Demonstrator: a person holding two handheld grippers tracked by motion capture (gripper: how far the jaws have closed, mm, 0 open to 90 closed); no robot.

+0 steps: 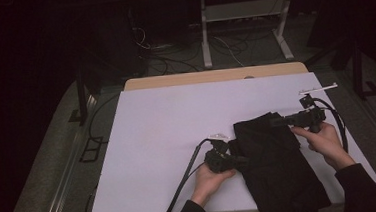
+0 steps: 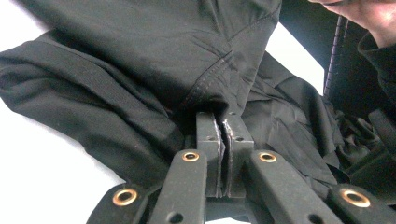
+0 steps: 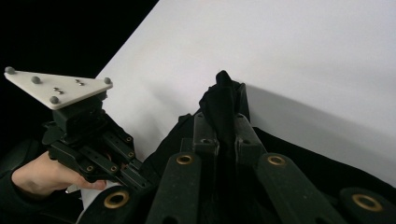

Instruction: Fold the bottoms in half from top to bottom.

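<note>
Folding is partway, by my reading: the black woven garment [image 1: 275,162], trousers or something like them with stitched seams, lies in a long doubled-over bundle on the right half of the white table sheet [image 1: 168,137], its near end hanging at the table's front edge, and both far corners are in my grips, so the next fold has yet to be laid down and smoothed. In the left gripper view the cloth [image 2: 154,60] is matte, thin and wrinkled, with a curved seam running into my jaws and loose folds spilling to either side. My left gripper [image 1: 241,158] is clamped on the garment's left edge, jaws pressed almost together with fabric between them. My right gripper [image 1: 276,122] pinches the far right corner, a small peak of cloth [image 3: 223,100] standing up out of the closed jaws and lifted a little off the sheet. Beyond the sheet a strip of bare wooden tabletop [image 1: 214,76] shows at the far edge.
</note>
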